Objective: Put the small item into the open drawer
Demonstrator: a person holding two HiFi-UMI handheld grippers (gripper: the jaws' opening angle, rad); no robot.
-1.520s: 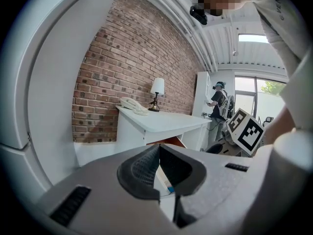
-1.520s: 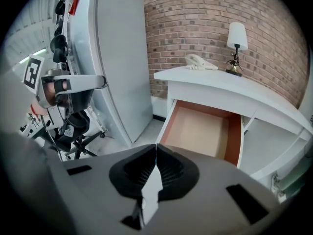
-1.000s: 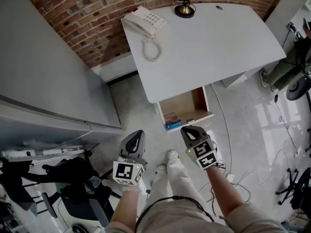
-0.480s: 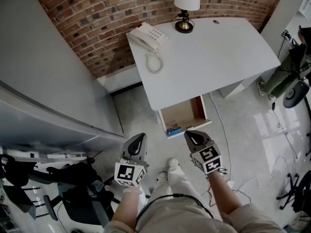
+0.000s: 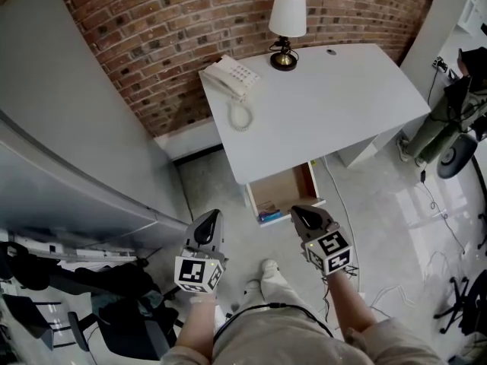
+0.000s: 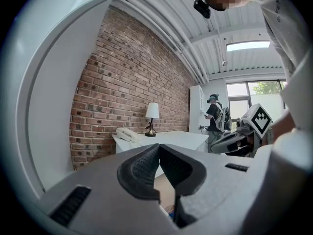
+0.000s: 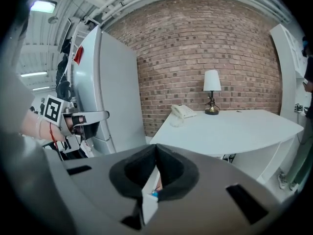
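Head view | left tongs (image 5: 209, 222) and right tongs (image 5: 302, 214) were both closed and empty, just short of drawer (image 5: 288, 188) under tabletop (image 5: 327, 105) | blue item (image 5: 268, 214) lay in drawer's near corner | step: placement judged done | next: probably only backing away.

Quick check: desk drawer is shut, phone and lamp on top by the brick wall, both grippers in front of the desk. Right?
The drawer is open, not shut: the head view shows it pulled out under the desk, a blue item inside. Phone and lamp are on top by the brick wall; left gripper and right gripper are in front of the desk.
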